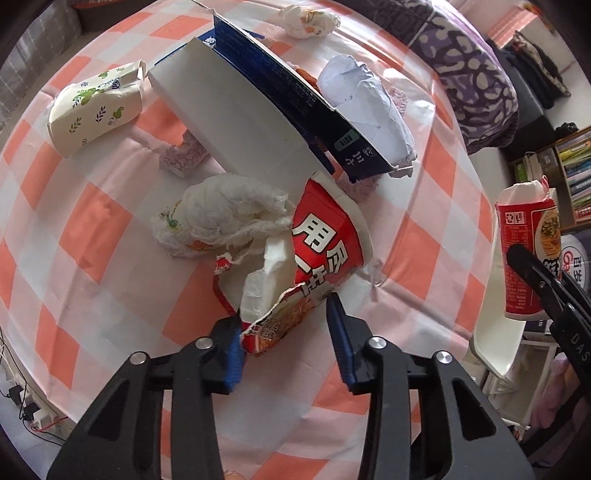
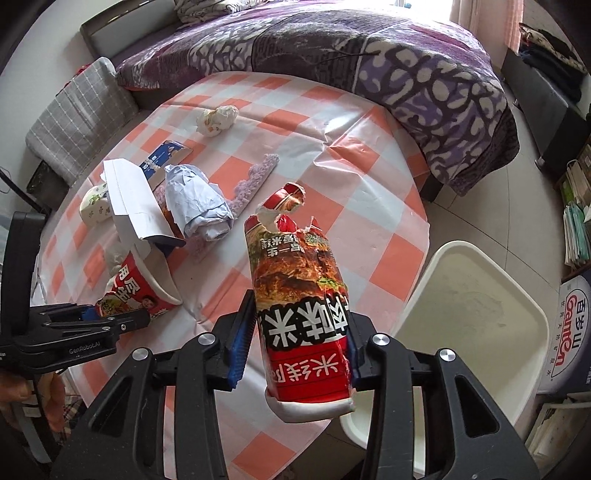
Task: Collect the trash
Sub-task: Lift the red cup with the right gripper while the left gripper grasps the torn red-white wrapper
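Trash lies on a table with a pink checked cloth (image 1: 92,221). My left gripper (image 1: 284,328) is open, its jaws on either side of the torn lower edge of a red noodle cup (image 1: 317,243) lying on the cloth; the cup also shows in the right wrist view (image 2: 144,288). My right gripper (image 2: 295,332) is shut on a second flattened red noodle cup (image 2: 299,295), held upright above the table's near edge; it also shows in the left wrist view (image 1: 524,258).
A crumpled white tissue (image 1: 225,218), a green-leaf paper cup (image 1: 96,107), an open blue-and-white box (image 1: 251,107), crumpled pale-blue paper (image 1: 369,99) and a far tissue ball (image 1: 310,20) lie on the table. A white chair (image 2: 472,314) stands beside it, a bed (image 2: 369,66) behind.
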A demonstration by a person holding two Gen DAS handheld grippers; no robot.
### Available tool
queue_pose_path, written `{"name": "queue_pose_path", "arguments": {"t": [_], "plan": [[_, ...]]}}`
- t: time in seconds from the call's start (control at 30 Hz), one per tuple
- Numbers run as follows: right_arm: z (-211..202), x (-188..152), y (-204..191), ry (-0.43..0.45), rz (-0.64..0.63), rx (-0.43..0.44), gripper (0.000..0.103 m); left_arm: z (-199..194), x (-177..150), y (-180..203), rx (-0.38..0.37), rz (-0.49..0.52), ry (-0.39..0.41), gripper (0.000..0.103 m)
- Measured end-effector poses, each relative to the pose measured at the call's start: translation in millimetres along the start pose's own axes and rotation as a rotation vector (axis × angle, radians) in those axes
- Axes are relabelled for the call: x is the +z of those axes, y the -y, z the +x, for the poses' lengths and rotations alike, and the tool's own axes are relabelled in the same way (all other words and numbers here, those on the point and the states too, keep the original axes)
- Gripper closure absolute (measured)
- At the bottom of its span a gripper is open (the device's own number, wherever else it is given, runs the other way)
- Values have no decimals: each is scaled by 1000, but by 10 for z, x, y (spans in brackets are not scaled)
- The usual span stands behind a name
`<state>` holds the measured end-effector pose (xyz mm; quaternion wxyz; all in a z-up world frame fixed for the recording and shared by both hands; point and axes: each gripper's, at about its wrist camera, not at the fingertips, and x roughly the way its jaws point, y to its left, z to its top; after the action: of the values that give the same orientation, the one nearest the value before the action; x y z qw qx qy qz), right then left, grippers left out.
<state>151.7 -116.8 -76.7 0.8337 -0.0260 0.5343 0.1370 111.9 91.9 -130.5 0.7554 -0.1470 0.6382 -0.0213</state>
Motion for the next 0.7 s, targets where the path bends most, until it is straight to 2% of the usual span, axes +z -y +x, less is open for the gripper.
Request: {"name": "queue_pose_path", "arguments": {"t": [0.03,0.17,0.3,0.7], "plan": [[-19,-1,1,4,3,1,64,-21,-13,10,-14,6,4,80],[-147,1,36,38,31,12,64,-240,-53,43,-80,34,47,92],[-266,8,83,73,56,15,64,-451,-52,93,-104,52,121,94],[-550,-95,188,146,93,10,63,-830,-72,96,-170,42,237,95]]}}
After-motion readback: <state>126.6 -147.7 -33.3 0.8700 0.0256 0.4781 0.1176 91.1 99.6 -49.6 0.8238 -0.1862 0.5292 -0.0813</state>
